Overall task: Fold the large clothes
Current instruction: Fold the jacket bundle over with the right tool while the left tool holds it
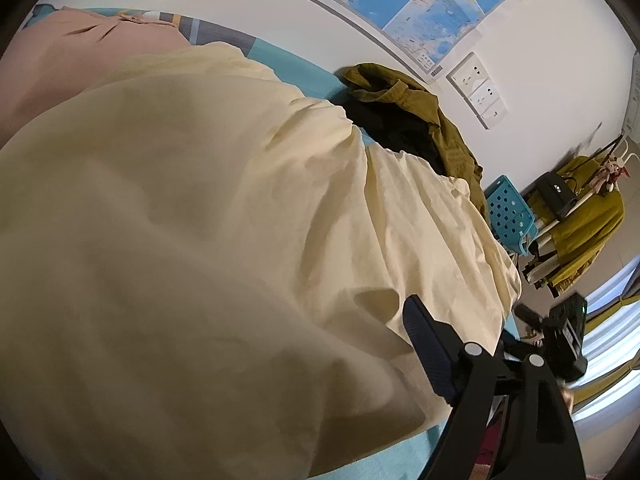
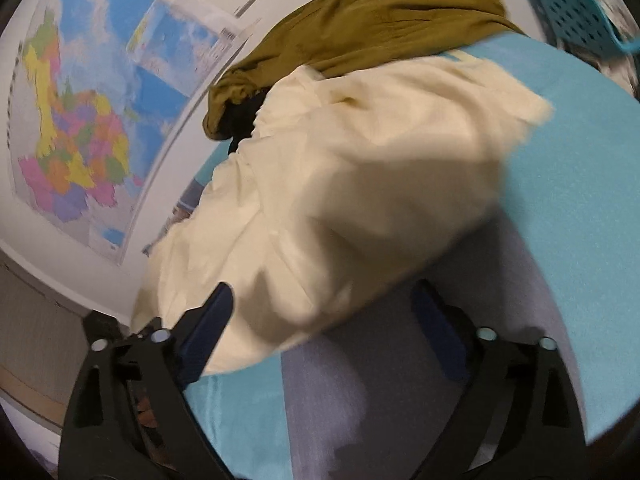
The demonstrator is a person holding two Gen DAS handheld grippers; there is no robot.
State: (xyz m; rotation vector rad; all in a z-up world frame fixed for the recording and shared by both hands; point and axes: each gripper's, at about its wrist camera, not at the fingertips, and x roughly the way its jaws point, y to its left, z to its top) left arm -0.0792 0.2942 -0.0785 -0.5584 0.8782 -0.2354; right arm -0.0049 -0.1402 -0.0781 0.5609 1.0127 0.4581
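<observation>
Cream-yellow garment (image 1: 208, 220) lay spread and rumpled over the teal bed cover (image 2: 580, 184), directly ahead of both hand-held grippers. The right hand-held gripper (image 2: 324, 304) stood spread wide, its near hem lying loose between the two blue pads (image 2: 218, 312) without either pressing on it. The left hand-held gripper (image 1: 464, 312) was also spread; only one finger (image 1: 420, 344) showed clearly, resting against the cloth's edge, nothing pinched.

Beyond the garment, farther from the right hand-held gripper, an olive-green garment (image 2: 380, 24) was heaped over something black (image 1: 392, 128), crowding the cream cloth's far edge. To the far left of the left hand-held gripper lay a pink garment (image 1: 60, 60). A wall map (image 2: 80, 120) hung beyond the bed. Off to the right of the left hand-held gripper stood a teal perforated basket (image 1: 508, 212) and a rack with mustard cloth (image 1: 588, 220).
</observation>
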